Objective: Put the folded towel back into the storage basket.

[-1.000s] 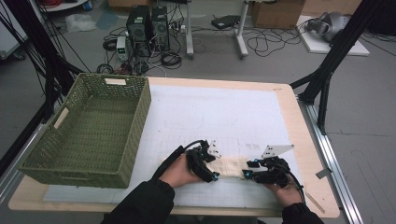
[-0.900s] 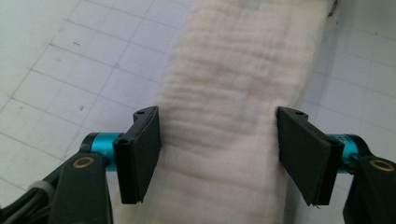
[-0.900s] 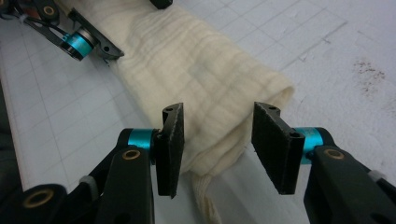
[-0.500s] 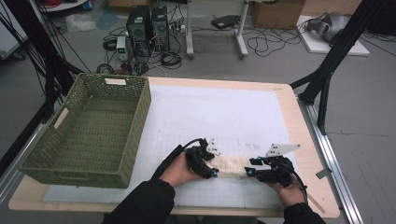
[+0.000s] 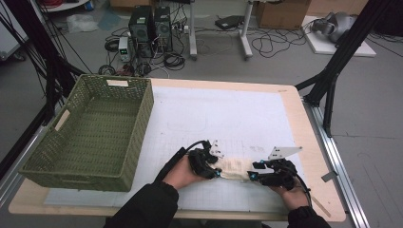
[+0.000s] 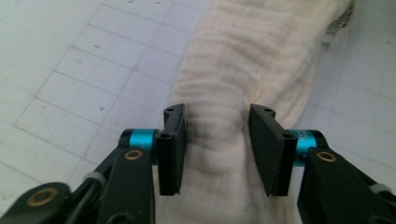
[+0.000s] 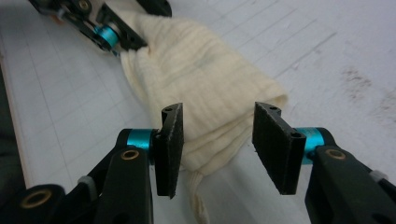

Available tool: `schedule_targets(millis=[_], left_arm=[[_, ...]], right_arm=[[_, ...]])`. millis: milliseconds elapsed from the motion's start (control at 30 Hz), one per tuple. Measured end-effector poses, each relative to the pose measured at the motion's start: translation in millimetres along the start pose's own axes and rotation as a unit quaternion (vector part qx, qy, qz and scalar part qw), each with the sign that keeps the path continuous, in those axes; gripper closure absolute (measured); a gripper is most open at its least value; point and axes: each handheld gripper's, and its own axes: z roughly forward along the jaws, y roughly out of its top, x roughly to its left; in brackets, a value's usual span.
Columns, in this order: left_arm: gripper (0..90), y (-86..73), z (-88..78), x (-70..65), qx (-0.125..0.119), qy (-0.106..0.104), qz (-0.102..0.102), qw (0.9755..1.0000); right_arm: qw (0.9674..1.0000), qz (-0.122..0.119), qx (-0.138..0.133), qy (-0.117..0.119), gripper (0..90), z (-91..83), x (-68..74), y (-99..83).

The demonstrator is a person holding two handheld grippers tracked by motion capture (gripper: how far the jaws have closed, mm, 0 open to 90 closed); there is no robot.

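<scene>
A cream-white, finely ribbed cloth (image 5: 236, 167) is seen on a white paper mat (image 5: 228, 118) printed with a faint grey grid of squares; some dark smudges are scattered on the mat. The mat is laid on a pale, light-brown wooden table top (image 5: 294, 114). An olive-green woven basket (image 5: 92, 135) is shown with two small light tan labels on its rim. The left gripper (image 6: 215, 140) and the right gripper (image 7: 217, 144) are coloured black, with bright turquoise metal collars and brass-coloured rivets at the joints. A light grey three-cornered plate (image 5: 283, 152) is carried on the right one. The sleeves (image 5: 147, 209) are black.
</scene>
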Motion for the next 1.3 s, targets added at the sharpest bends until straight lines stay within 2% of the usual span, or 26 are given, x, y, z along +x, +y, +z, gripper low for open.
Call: schedule_targets(millis=[67, 100, 167, 367, 433, 467, 500, 567, 633, 700, 1100, 1300], left_arm=[[41.4, -0.8, 0.0, 2.3, -0.002, -0.031, -0.016, 0.9994], [37.5, -0.9, 0.2, 1.3, -0.001, -0.029, -0.012, 0.9995], [37.8, -0.5, 0.4, -0.2, 0.002, -0.022, -0.006, 0.9997], [42.7, 0.1, 0.5, -4.2, 0.007, 0.000, 0.018, 0.9998], [50.6, 0.4, -0.5, -5.1, 0.004, 0.006, 0.019, 0.9998], [58.3, 0.6, -1.6, -6.0, 0.005, 0.016, 0.027, 0.9995], [65.8, 0.5, -1.3, -6.1, 0.004, 0.017, 0.030, 0.9994], [68.0, 0.9, -1.2, -6.5, 0.004, 0.017, 0.029, 0.9994], [73.6, 1.2, -1.1, -6.5, 0.004, 0.023, 0.034, 0.9991], [77.7, 1.3, -1.0, -5.7, 0.004, 0.024, 0.030, 0.9993], [82.5, 4.3, -3.0, -9.0, 0.011, 0.036, 0.025, 0.9990], [82.8, 5.8, -17.1, -7.6, -0.020, 0.046, 0.010, 0.9987]], right_arm=[[0.9999, -0.002, 0.013, 0.000, 53.3, 4.2, 0.9, -0.9], [0.9999, -0.003, 0.015, 0.001, 53.3, 5.3, 0.6, -1.3], [0.9999, -0.001, 0.013, 0.002, 53.3, 4.8, -0.6, -1.8], [0.9999, -0.001, 0.011, -0.002, 53.2, 3.7, -0.6, -1.8], [0.9999, -0.001, 0.010, -0.001, 53.2, 3.4, -0.6, -1.3], [1.0000, -0.001, 0.009, -0.002, 53.2, 3.2, -0.6, -1.1], [1.0000, -0.001, 0.009, -0.003, 53.2, 2.9, -0.3, -0.9], [1.0000, -0.002, 0.009, -0.003, 53.2, 2.4, -0.3, -0.8], [1.0000, -0.002, 0.007, -0.003, 53.2, 2.1, -0.9, -0.8], [1.0000, -0.001, 0.006, -0.004, 53.1, 1.9, -1.2, -0.6], [1.0000, 0.002, 0.000, -0.005, 53.1, -0.1, -2.6, -0.7], [0.9997, 0.005, -0.021, -0.013, 53.1, -7.7, -4.0, 0.3]])
